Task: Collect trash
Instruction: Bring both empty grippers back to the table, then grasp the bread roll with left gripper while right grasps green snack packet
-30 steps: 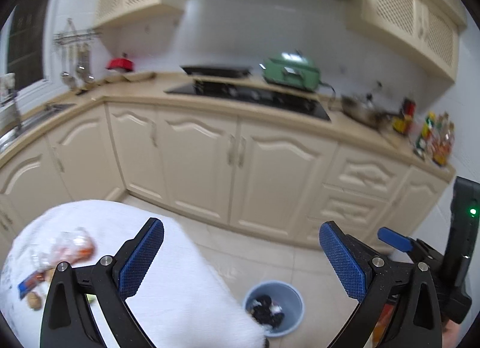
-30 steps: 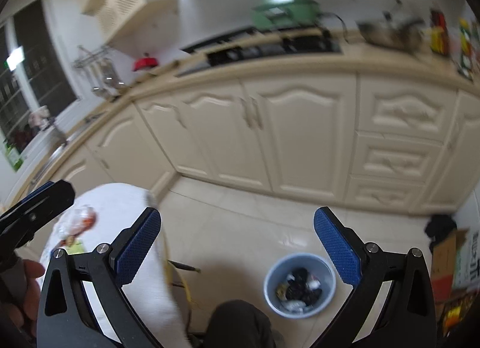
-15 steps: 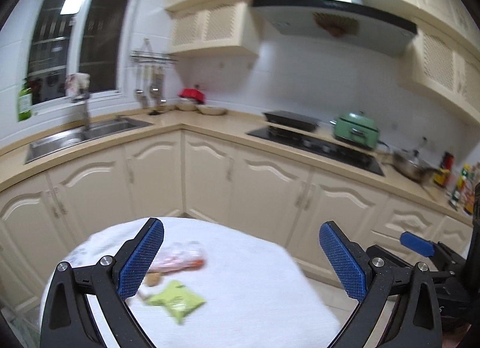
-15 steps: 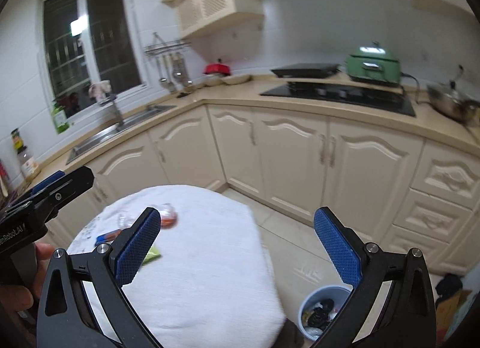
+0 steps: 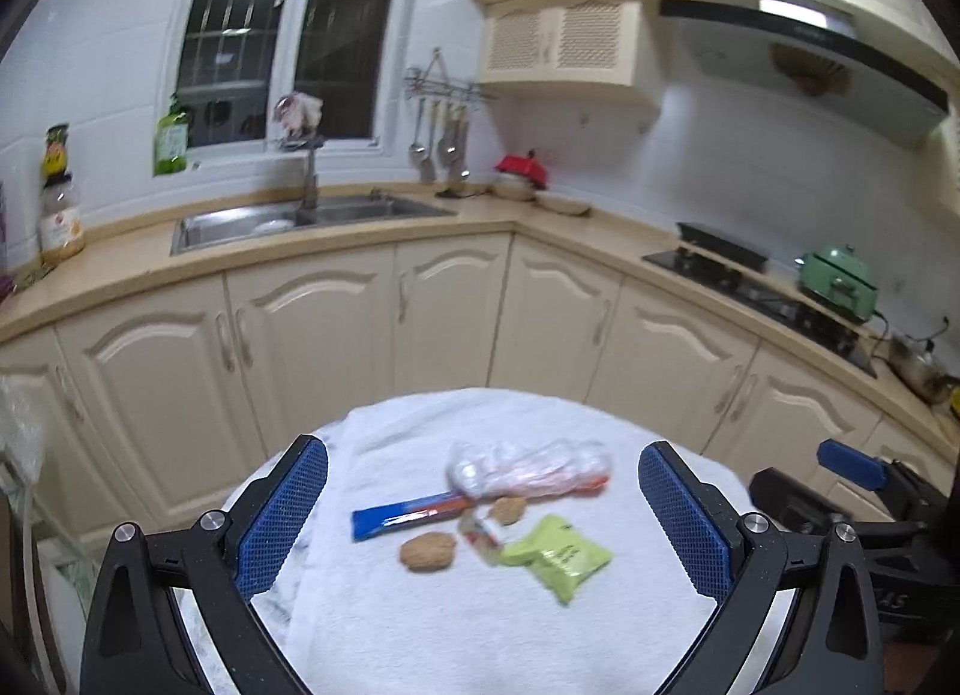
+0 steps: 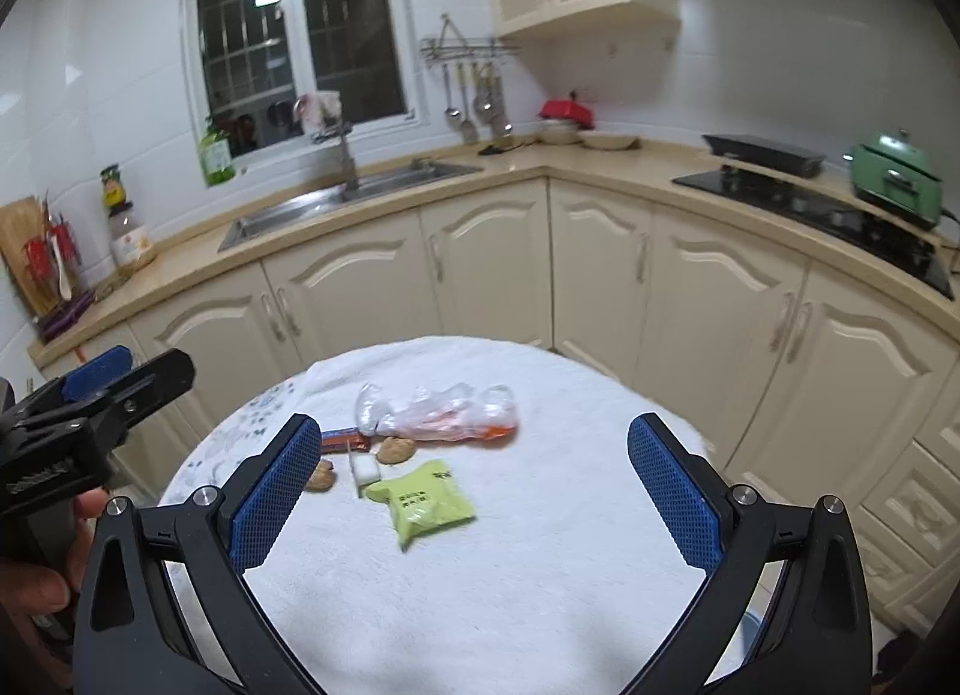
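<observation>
Hovering over the white-clothed round table (image 5: 480, 623), the left gripper (image 5: 483, 521) is spread wide, empty; trash sits between its fingers: clear bag (image 5: 531, 473), blue wrapper (image 5: 408, 515), 2 walnuts (image 5: 427, 552), blurred green packet (image 5: 555, 558). From the right wrist view, the right gripper (image 6: 474, 479) likewise gapes; its left finger (image 6: 270, 491) hides part of the wrapper.

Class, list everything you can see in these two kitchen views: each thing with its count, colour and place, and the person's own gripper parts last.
table: one, white cloth, foreground
clear plastic wrapper: one, orange inside, table's far side
blue stick wrapper: one, left of the clear wrapper
walnuts: two, brown, table middle
small white packet: one, beside a walnut
green sachet: one, table middle
sink: one, steel, under the window
green pot: one, counter, right
red lid: one, corner counter
left gripper: open, above the table
right gripper: open, above the table
</observation>
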Action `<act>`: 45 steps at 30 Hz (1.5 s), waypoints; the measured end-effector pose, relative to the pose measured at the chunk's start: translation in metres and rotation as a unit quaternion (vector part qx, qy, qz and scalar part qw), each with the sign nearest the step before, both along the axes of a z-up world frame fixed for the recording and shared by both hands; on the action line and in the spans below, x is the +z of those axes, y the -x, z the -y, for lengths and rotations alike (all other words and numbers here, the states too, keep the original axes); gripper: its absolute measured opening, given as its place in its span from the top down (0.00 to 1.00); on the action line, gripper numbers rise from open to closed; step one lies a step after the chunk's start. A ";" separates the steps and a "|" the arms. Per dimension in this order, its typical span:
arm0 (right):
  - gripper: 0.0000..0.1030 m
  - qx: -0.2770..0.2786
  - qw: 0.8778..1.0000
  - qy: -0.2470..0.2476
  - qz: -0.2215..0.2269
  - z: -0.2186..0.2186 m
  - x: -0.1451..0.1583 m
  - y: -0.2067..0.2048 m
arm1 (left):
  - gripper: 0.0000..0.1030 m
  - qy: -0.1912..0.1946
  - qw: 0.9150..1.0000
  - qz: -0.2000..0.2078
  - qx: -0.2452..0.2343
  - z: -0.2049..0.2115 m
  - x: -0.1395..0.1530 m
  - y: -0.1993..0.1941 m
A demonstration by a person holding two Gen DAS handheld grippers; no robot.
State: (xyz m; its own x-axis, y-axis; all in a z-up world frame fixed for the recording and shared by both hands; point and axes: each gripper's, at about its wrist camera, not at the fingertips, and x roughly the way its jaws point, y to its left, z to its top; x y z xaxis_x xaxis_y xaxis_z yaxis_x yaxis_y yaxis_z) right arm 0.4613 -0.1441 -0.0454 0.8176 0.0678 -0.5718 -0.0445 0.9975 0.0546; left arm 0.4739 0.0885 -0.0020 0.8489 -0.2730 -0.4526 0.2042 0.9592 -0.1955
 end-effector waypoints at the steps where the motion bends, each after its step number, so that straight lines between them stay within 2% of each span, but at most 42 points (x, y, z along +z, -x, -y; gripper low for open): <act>1: 0.00 0.004 1.000 0.004 -0.011 -0.004 -0.006 -0.007 | 0.01 -0.001 1.000 -0.002 0.005 -0.002 -0.002 -0.001; 4: 0.00 0.020 0.999 0.017 -0.041 -0.013 -0.026 -0.024 | 0.01 -0.002 1.000 -0.009 0.010 0.001 -0.005 -0.022; 7: 0.00 0.037 0.997 0.021 -0.069 -0.020 -0.048 -0.038 | 0.01 -0.014 0.999 -0.026 0.014 -0.001 -0.019 -0.038; 12: 0.02 0.054 0.991 0.020 -0.119 -0.027 -0.088 -0.060 | 0.01 -0.020 0.998 -0.066 0.011 -0.008 -0.046 -0.086; 15: 0.13 0.058 0.987 0.021 -0.148 -0.029 -0.110 -0.072 | 0.01 -0.029 0.995 -0.097 0.003 0.001 -0.064 -0.112; 22: 0.20 0.075 0.979 0.022 -0.190 -0.030 -0.144 -0.096 | 0.01 -0.039 0.989 -0.144 -0.019 0.029 -0.095 -0.175; 25: 0.26 0.086 0.976 0.027 -0.200 -0.034 -0.153 -0.103 | 0.01 -0.036 0.987 -0.158 -0.019 0.040 -0.104 -0.193; 27: 0.33 0.097 0.972 0.034 -0.209 -0.038 -0.159 -0.107 | 0.01 -0.032 0.985 -0.170 -0.022 0.046 -0.111 -0.211; 29: 0.34 0.106 0.972 0.050 -0.204 -0.044 -0.163 -0.106 | 0.04 -0.036 0.982 -0.184 -0.022 0.051 -0.119 -0.224; 32: 0.41 0.111 0.972 0.066 -0.197 -0.047 -0.165 -0.106 | 0.08 -0.036 0.979 -0.202 -0.022 0.056 -0.127 -0.244; 34: 0.50 0.109 0.973 0.065 -0.194 -0.045 -0.165 -0.106 | 0.18 -0.036 0.980 -0.195 -0.027 0.059 -0.125 -0.254; 35: 0.61 0.106 0.974 0.064 -0.192 -0.043 -0.164 -0.105 | 0.21 -0.037 0.980 -0.194 -0.027 0.062 -0.127 -0.258; 37: 0.63 0.103 0.974 0.056 -0.193 -0.038 -0.162 -0.106 | 0.39 -0.046 0.981 -0.187 -0.032 0.067 -0.127 -0.268; 40: 0.65 0.104 0.974 0.048 -0.194 -0.035 -0.161 -0.105 | 0.59 -0.055 0.981 -0.180 -0.042 0.075 -0.127 -0.273; 45: 0.68 0.099 0.976 0.016 -0.196 -0.024 -0.158 -0.099 | 0.61 -0.054 0.981 -0.178 -0.047 0.077 -0.128 -0.271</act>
